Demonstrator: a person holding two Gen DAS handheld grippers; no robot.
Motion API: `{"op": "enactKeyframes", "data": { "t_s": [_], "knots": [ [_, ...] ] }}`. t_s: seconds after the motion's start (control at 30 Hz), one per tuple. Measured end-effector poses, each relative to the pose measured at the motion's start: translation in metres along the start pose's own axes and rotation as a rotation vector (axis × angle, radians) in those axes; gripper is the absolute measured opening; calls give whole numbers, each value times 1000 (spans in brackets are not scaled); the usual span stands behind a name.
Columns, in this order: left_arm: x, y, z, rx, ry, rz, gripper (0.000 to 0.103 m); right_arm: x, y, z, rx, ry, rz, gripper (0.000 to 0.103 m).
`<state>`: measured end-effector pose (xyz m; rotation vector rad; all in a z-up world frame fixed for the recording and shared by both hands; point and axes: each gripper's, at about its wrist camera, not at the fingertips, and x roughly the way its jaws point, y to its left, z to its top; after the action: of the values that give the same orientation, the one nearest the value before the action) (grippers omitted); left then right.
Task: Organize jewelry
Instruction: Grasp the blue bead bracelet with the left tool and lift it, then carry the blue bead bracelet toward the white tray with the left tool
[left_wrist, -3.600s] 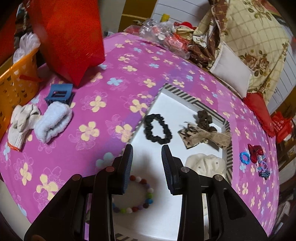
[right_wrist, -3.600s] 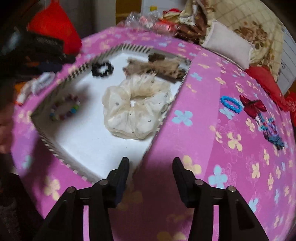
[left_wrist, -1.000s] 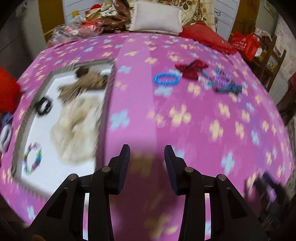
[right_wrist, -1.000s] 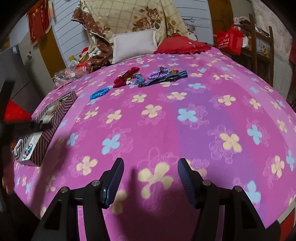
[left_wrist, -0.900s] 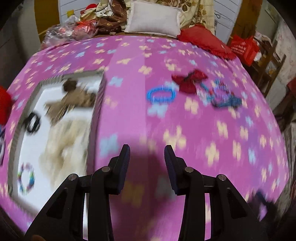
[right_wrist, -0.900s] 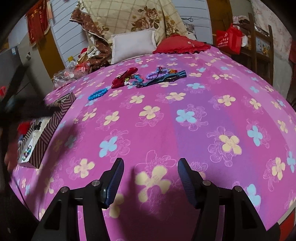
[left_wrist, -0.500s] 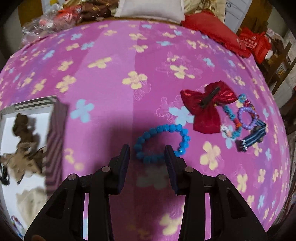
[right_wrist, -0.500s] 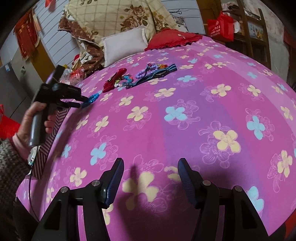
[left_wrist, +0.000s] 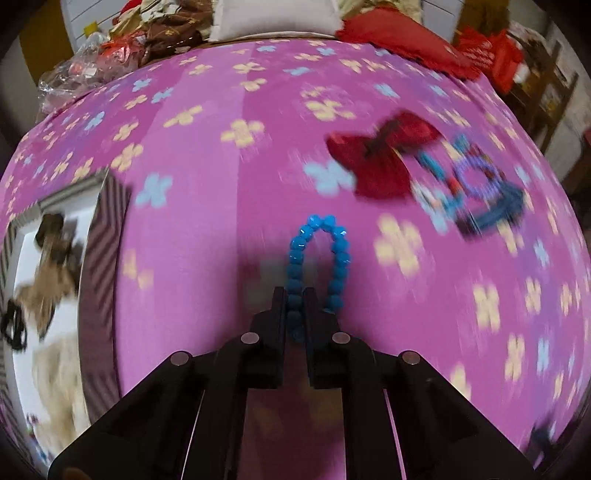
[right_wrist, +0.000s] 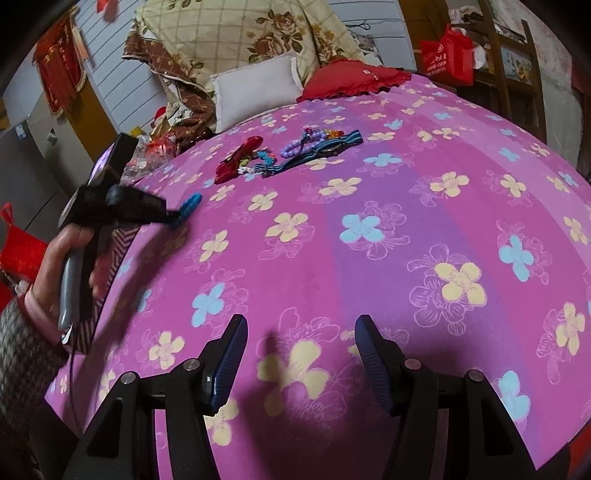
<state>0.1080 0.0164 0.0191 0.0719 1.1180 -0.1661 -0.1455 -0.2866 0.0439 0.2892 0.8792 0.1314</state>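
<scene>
My left gripper is shut on a blue bead bracelet, which hangs forward from the jaws above the pink flowered bedspread; it also shows in the right wrist view. The striped box with a white floor holds a brown bow, a black scrunchie and a cream scrunchie, at the left. A red bow and a pile of bracelets and a blue band lie to the right. My right gripper is open and empty over the bedspread.
Pillows, a folded quilt and a red cushion lie at the bed's far end. A red bag and wooden shelves stand at the far right. A person's hand holds the left gripper.
My left gripper has closed on the blue bracelet and lifted it off the bedspread. The right gripper has stayed open in about the same place.
</scene>
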Motion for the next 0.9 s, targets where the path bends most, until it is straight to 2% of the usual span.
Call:
{"op": "enactKeyframes", "data": {
  "t_s": [0.23,0.33,0.53,0.67,0.7,0.9],
  "knots": [
    [-46,2,-100,-43,-28,-84,7,-17,23,-9,-64,8,-1,58],
    [-59,6,-129,-77,-47,-113,7,-27,33,-14,-88,11,-16,58],
    [-71,5,-154,-51,-97,-51,12,-71,56,-22,-171,-45,-98,58],
    [-73,11,-158,-78,-87,-60,34,-95,57,-25,-174,-73,-129,58],
    [-73,12,-159,-83,-87,-59,36,-99,56,-25,-173,-75,-133,58],
    [-74,12,-162,-79,-89,-29,36,-108,48,-29,-163,-81,-154,59]
  ]
}}
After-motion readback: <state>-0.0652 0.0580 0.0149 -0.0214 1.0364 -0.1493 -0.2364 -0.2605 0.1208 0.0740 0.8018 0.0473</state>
